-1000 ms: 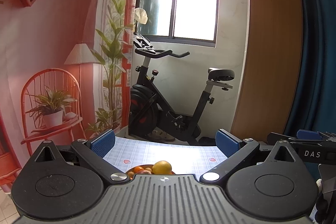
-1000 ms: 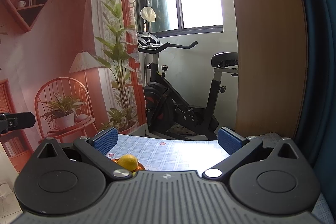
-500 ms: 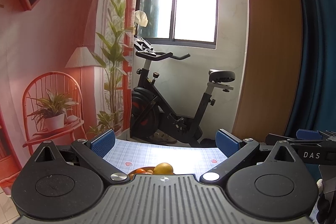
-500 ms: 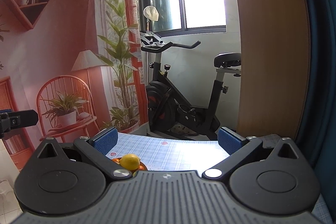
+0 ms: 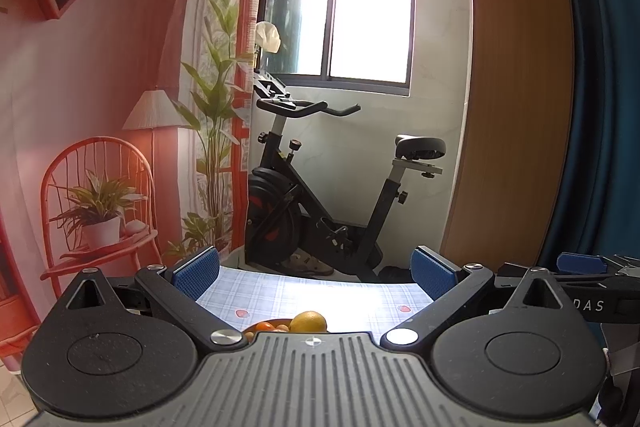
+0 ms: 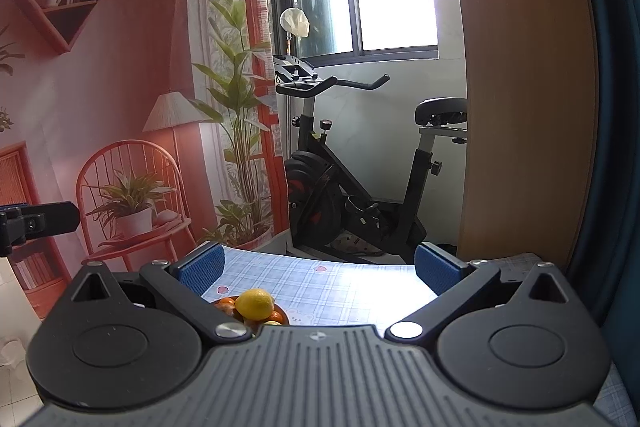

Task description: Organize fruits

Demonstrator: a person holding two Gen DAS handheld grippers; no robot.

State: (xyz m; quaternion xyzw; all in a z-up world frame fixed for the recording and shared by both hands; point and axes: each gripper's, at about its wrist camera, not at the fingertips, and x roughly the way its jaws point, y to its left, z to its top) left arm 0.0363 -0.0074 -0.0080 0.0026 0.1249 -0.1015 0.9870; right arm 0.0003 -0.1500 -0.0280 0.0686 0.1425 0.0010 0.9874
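An orange bowl of fruit [image 6: 282,315] sits on the blue checked tablecloth [image 6: 340,287]. A yellow lemon [image 6: 255,303] lies on top of small orange fruits [image 6: 227,303]. In the left wrist view the lemon [image 5: 308,321] and oranges [image 5: 264,326] peek over the gripper body. My left gripper [image 5: 314,273] is open and empty, held above the table behind the bowl. My right gripper [image 6: 318,267] is open and empty, with the bowl low on its left side. The right gripper also shows at the right edge of the left wrist view [image 5: 580,265].
A black exercise bike [image 5: 320,203] stands beyond the table's far edge under a window. A red printed backdrop [image 5: 100,107] hangs at the left. A wooden panel [image 5: 516,87] and dark blue curtain [image 5: 600,87] are at the right.
Both grippers have tilted slightly downward and drifted; the bowl and lemon show a little more in the right wrist view. Both stay open.
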